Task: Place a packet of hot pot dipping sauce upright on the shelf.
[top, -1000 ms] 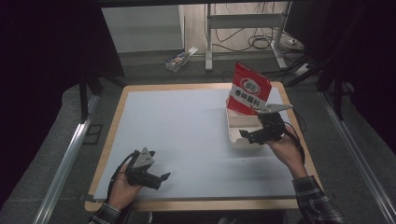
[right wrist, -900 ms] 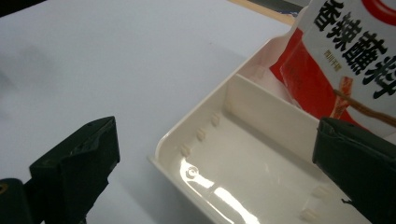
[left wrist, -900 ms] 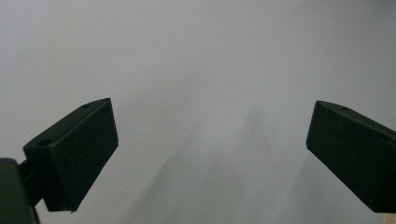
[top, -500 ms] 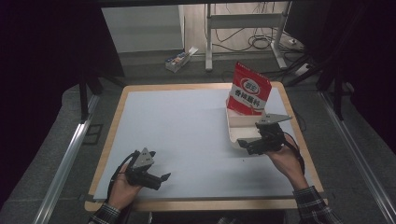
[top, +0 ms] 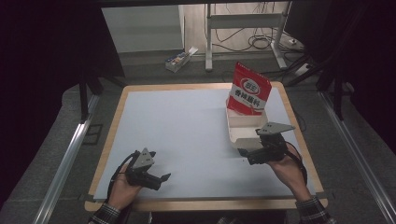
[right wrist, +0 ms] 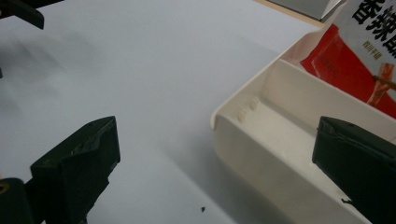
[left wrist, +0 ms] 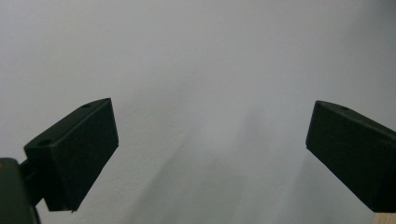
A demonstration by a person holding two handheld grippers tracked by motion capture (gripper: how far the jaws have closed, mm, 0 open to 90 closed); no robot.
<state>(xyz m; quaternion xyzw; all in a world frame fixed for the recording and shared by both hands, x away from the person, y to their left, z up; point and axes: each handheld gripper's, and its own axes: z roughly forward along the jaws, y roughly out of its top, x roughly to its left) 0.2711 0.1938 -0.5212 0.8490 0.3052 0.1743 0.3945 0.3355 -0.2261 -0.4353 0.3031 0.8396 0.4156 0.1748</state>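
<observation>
the right gripper (top: 248,154), jaws wide and empty, sits at the near corner of the cream plastic tray (top: 236,133) holding a red snack bag (top: 249,91), centre right. the left gripper (top: 161,179), also wide and empty, hovers lower left over the bare pale-blue mat (top: 177,126).

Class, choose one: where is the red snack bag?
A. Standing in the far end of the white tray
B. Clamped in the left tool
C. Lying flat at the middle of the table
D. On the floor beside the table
A: the red snack bag stands upright in the far end of the white tray, while both tools are open and hold nothing.
</observation>
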